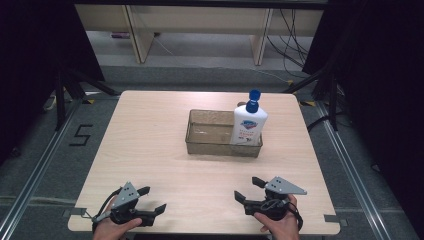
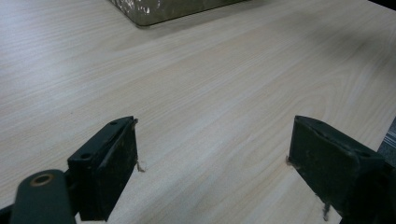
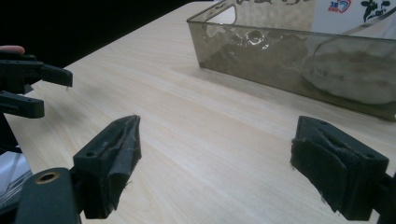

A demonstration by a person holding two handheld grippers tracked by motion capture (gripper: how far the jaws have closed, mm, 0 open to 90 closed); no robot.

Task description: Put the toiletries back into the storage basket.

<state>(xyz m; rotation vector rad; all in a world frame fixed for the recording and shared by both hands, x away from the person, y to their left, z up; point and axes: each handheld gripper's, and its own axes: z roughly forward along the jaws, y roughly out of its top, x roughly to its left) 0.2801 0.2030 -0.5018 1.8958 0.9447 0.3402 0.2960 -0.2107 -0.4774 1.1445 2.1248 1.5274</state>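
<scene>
bottle (image 1: 249, 122) upright in right end of clear bin (image 1: 200, 142), mid-desk (image 1: 150, 150), likely stowed for pickup | right claw (image 1: 246, 189) released, empty, low at near edge, aimed toward bin | left claw (image 1: 152, 199) released, empty, resting near front-left corner, well apart

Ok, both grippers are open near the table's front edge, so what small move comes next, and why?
Probably ease the right gripper forward toward the white bottle with the blue cap. It stands upright at the right end of the clear smoky plastic bin, on that gripper's side, and nothing is held yet.
</scene>
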